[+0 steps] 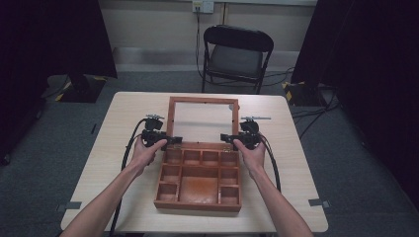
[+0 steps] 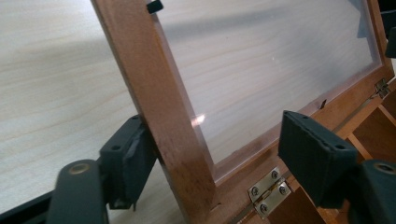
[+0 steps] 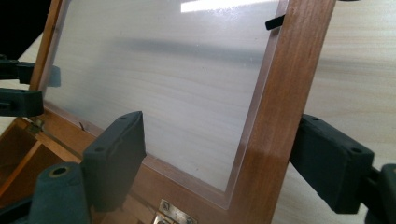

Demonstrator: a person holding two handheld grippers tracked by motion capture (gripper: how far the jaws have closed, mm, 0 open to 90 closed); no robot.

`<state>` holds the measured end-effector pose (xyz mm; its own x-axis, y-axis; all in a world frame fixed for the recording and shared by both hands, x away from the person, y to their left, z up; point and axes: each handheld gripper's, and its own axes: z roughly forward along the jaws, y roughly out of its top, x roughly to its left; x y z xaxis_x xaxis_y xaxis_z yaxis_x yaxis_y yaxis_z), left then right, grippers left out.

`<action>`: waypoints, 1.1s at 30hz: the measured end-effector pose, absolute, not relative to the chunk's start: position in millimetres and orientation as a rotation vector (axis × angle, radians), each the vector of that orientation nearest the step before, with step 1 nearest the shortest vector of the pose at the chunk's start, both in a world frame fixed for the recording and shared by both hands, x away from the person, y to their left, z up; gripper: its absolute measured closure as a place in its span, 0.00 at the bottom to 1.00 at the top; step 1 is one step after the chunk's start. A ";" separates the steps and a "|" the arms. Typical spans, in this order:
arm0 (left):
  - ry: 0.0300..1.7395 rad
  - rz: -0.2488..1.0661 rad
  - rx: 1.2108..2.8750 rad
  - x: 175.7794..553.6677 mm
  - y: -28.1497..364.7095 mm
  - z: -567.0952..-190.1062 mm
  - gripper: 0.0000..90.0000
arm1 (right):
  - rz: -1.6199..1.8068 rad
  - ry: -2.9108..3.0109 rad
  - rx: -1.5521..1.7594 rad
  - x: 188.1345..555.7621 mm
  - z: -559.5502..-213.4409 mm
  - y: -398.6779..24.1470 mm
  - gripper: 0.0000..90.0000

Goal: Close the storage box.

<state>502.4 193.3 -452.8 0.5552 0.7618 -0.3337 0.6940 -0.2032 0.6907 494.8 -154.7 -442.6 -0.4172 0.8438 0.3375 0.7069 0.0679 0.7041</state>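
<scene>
L gripper (image 2: 210,163): jaws standing wide, straddling the lid's (image 2: 159,107) side rail low in the left gripper view. One pad is sitting against the rail's outer face at lower left; the other pad is hanging apart at lower right, over the hinge (image 2: 268,190). Not clamped.

R gripper (image 3: 219,163): jaws also wide, spanning the lid's other side rail at lower centre of the right gripper view. The pad at lower right is sitting just beside the rail's outer face; can't tell if touching. The pad at lower left is sitting in front of the clear pane (image 3: 159,88), apart from the frame. A brass hinge is peeking in at bottom centre.

In the high view, L gripper (image 1: 170,140) and L hand (image 1: 148,150) are sitting left of centre, R gripper (image 1: 230,139) and R hand (image 1: 252,153) right of centre, both at the lid's (image 1: 203,101) lower corners by the hinge line. The lid is standing open, tilted back, pane showing the table (image 1: 123,113) through it. The box (image 1: 199,203), wood w/ small compartments round a big middle one, is lying open at centre frame, its near edge toward the bottom. A chair (image 1: 238,54) is standing beyond the table, top centre.
</scene>
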 end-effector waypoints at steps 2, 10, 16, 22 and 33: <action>1.173 0.106 1.935 502.3 194.4 -452.5 0.34 | 1.291 2.172 1.585 494.2 -441.3 -156.3 0.22; 1.171 0.128 1.902 499.0 199.6 -448.5 0.46 | 1.331 2.159 1.571 489.8 -435.6 -160.1 0.26; 1.165 0.141 1.902 497.3 201.4 -445.9 0.49 | 1.356 2.145 1.580 487.8 -432.6 -162.8 0.29; 1.144 0.124 1.890 496.5 204.2 -445.1 0.50 | 1.383 2.138 1.582 486.0 -430.9 -164.2 0.29; 1.136 0.118 1.874 494.9 207.7 -441.9 0.53 | 1.416 2.130 1.563 481.9 -428.4 -166.1 0.29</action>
